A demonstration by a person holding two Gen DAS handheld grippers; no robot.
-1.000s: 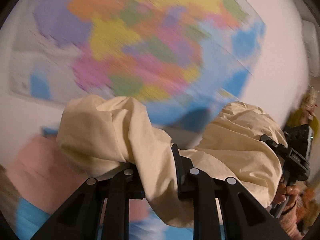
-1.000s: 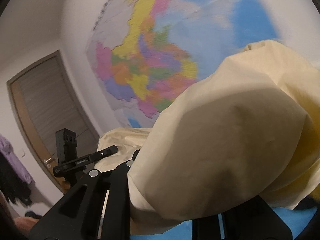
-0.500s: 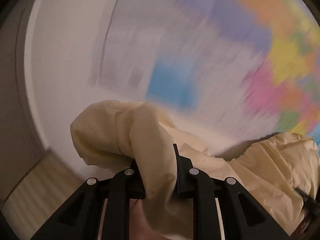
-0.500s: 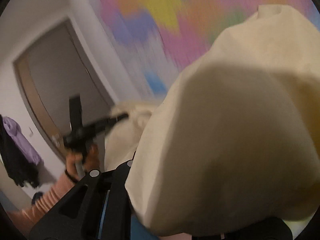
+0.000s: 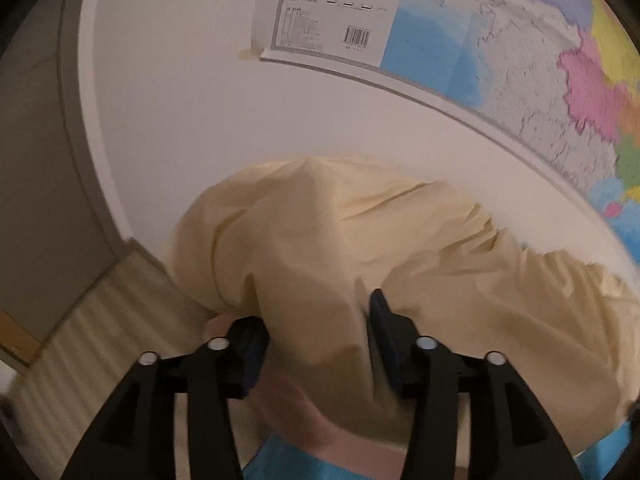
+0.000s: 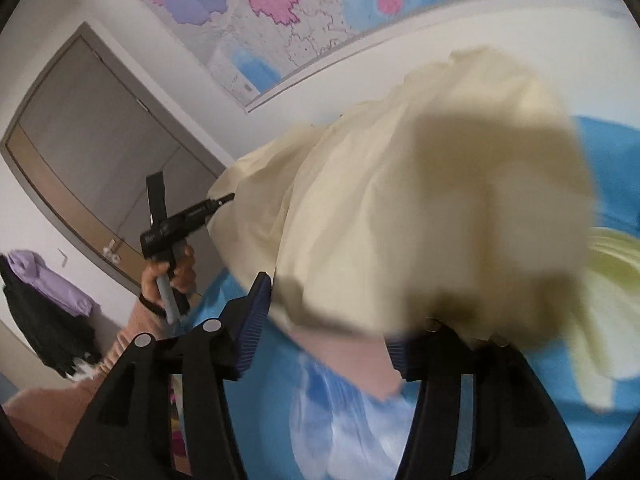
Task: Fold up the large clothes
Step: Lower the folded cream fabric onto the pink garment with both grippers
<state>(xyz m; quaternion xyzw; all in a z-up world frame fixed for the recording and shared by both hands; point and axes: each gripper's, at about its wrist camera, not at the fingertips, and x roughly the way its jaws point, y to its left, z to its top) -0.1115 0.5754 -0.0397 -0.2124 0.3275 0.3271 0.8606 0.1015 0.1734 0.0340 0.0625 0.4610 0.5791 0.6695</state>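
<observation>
Both tongs look wide apart, cream garment draped over them

Left gripper (image 5: pixel 316 336) and right gripper (image 6: pixel 326 320) sit at bottom centre; garment (image 5: pixel 360 248) bulges up mid-frame and runs between them, with the wall map (image 5: pixel 500 48) behind at upper right.

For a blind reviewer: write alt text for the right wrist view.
A pale yellow garment billows over the right gripper, whose open fingers straddle it above a blue surface. At left, a hand holds the left gripper at the cloth's far edge. Behind hang a wall map and a grey door.
</observation>
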